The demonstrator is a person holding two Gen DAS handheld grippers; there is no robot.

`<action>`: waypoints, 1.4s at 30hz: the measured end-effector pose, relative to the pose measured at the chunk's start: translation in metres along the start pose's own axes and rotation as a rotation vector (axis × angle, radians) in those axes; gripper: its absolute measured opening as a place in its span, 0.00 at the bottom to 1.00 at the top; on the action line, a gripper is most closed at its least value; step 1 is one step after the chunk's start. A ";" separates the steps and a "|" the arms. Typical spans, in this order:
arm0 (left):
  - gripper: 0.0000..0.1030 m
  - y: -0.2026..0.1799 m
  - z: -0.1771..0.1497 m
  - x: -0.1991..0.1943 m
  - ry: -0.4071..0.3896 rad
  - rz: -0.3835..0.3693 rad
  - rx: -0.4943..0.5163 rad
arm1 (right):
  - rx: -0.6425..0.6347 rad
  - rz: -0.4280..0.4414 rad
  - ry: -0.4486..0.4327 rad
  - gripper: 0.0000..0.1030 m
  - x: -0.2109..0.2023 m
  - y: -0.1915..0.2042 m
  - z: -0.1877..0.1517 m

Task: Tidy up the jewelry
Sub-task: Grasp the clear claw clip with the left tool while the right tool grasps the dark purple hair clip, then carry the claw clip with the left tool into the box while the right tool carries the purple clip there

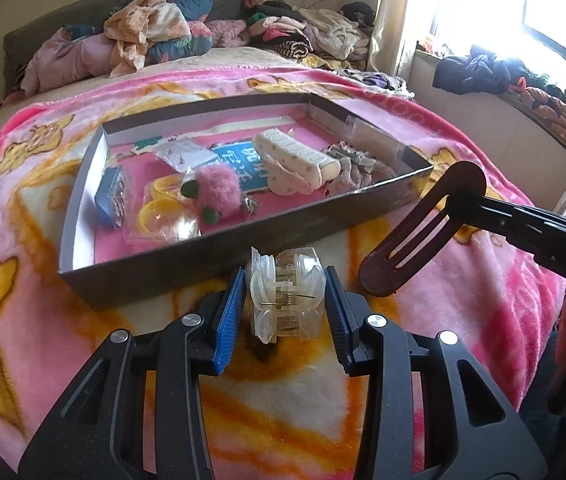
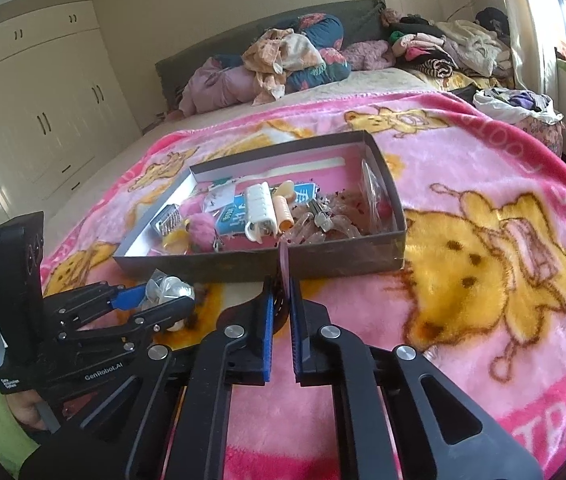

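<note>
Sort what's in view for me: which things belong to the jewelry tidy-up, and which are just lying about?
Job:
- clear claw clip, held in the left tool
- brown hair clip, held in the right tool
- shallow box
- white claw clip
- pink pom-pom

Lying about:
- clothes pile
- pink blanket
- wardrobe

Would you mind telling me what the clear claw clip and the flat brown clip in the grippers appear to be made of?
The clear claw clip looks like glossy transparent plastic: the blanket shows through it, and a thin metal spring sits at its hinge. The flat brown clip looks matte and stiff, with long slots cut through it; probably plastic or coated metal, but the pictures leave that open.
</note>
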State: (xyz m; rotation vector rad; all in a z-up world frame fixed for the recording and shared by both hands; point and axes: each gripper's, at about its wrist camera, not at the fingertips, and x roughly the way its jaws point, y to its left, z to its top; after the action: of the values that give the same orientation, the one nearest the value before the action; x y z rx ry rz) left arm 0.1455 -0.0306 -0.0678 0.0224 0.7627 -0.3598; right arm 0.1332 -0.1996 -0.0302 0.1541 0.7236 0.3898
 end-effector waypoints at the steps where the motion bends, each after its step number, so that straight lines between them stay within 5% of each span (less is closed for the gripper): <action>1: 0.30 0.000 0.001 -0.003 -0.007 -0.001 -0.002 | 0.002 -0.002 -0.004 0.07 -0.002 0.000 0.001; 20: 0.30 0.022 0.037 -0.029 -0.116 0.029 -0.043 | 0.037 0.016 -0.126 0.07 -0.034 -0.003 0.042; 42: 0.30 0.052 0.072 0.003 -0.140 0.088 -0.092 | 0.122 -0.052 -0.146 0.07 0.019 -0.015 0.081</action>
State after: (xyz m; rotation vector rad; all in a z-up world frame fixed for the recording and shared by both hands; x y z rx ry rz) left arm 0.2127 0.0069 -0.0231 -0.0549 0.6372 -0.2398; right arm 0.2052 -0.2061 0.0145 0.2757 0.6061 0.2818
